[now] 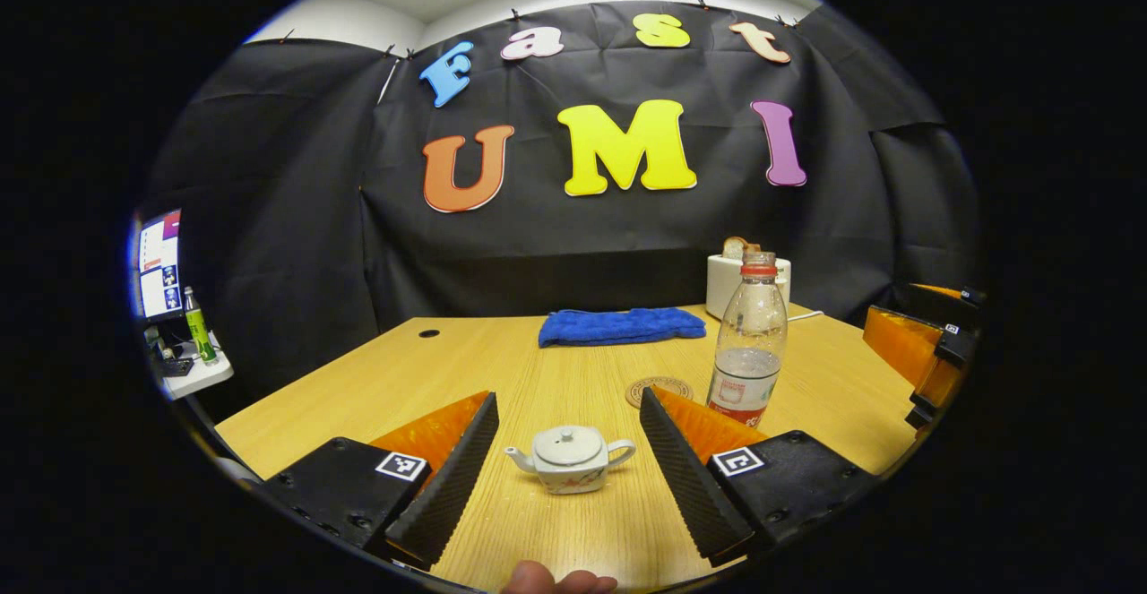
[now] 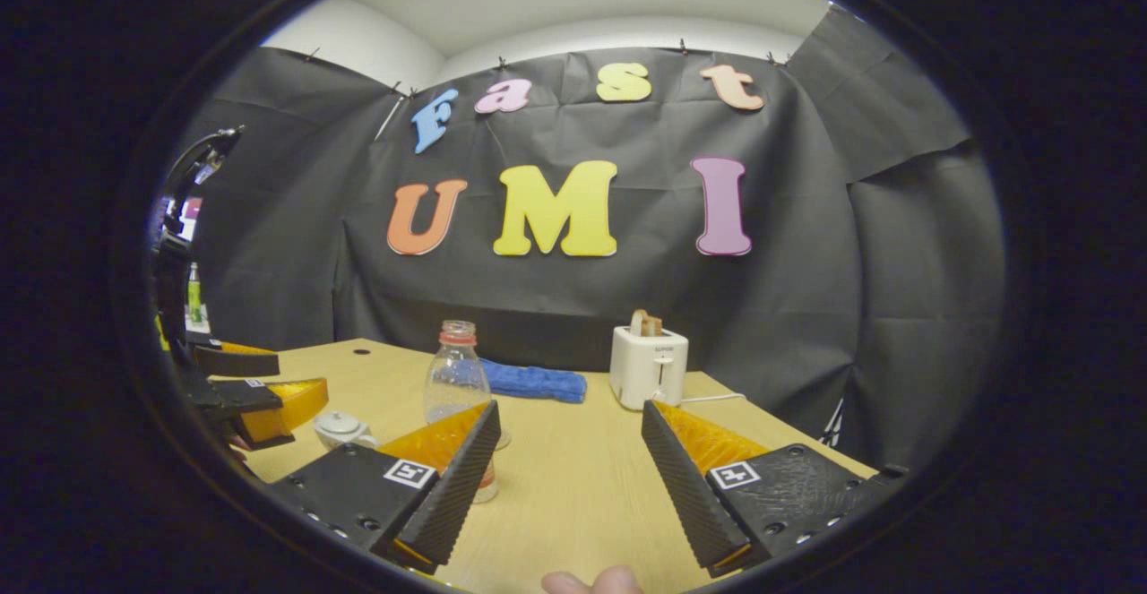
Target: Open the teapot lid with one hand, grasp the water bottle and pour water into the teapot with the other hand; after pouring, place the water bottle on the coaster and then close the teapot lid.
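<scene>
A small white teapot (image 1: 571,459) with its lid on stands on the wooden table (image 1: 538,379), just ahead of my left gripper (image 1: 567,406), which is open with the pot between its fingers' line and not touching them. A clear water bottle (image 1: 748,343) with a red neck ring, no cap and some water in it stands right of the pot. A round coaster (image 1: 659,389) lies just left of the bottle's base. In the right gripper view, my right gripper (image 2: 570,420) is open over bare table, with the bottle (image 2: 456,377) and teapot (image 2: 340,428) to its left.
A folded blue cloth (image 1: 621,325) lies at the table's far side. Beside it stands a white toaster (image 2: 648,365) with bread in it and a cord. The other gripper (image 1: 923,343) shows at the right table edge. A side shelf with a green bottle (image 1: 198,325) stands left.
</scene>
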Tool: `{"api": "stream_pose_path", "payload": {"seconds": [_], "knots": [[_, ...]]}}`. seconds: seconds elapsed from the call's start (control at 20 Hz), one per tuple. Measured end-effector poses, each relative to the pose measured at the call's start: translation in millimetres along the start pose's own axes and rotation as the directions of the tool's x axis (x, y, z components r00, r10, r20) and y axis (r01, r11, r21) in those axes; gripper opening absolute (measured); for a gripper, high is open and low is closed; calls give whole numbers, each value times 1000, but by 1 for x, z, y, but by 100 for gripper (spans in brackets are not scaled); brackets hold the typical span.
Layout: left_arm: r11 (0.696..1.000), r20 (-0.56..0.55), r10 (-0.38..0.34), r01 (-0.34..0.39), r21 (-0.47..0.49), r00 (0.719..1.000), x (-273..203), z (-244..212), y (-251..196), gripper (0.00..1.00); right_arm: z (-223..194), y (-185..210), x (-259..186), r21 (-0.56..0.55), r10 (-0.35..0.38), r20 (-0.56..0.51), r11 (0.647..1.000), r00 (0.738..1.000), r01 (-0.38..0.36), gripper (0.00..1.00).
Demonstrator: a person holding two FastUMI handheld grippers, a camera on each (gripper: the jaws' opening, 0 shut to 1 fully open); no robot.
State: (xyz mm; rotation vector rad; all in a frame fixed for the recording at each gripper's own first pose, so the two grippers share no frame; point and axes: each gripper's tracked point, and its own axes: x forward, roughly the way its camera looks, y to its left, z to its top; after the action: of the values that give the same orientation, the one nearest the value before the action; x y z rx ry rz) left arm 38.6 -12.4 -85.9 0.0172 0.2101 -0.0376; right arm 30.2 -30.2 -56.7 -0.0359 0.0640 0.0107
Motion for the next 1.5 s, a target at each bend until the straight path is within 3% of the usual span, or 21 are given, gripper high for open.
{"api": "stream_pose_path", "payload": {"seconds": [0.15, 0.4, 0.65, 0.95, 1.2, 1.3, 1.5], "knots": [[1000, -35, -17, 17, -4, 999, 11, -8, -1, 96, -2, -6, 3, -4, -12, -4, 1000, 1000, 12, 95], [1000, -86, -19, 19, 3, 996, 29, -21, 2, 74, -8, -17, 6, -17, -33, -7, 999, 999, 32, 95], [1000, -161, -24, 24, -1, 987, 42, -37, 0, 63, -13, -31, 9, -26, -64, -10, 998, 998, 63, 95], [1000, -188, -4, 4, 4, 982, 45, -47, 5, 41, -12, -38, 9, -31, -94, -2, 995, 996, 94, 96], [1000, -181, -4, -1, -26, 984, 47, -44, 5, 12, -18, -22, 9, -21, -49, -23, 999, 999, 48, 95], [1000, -173, -12, 7, -29, 985, 46, -42, 5, 6, -15, -15, 9, -14, -18, -9, 1000, 1000, 18, 97], [998, -130, -43, 36, -57, 991, 41, -25, 5, 3, -17, -1, 10, 5, 31, -21, 999, 999, -31, 95]]}}
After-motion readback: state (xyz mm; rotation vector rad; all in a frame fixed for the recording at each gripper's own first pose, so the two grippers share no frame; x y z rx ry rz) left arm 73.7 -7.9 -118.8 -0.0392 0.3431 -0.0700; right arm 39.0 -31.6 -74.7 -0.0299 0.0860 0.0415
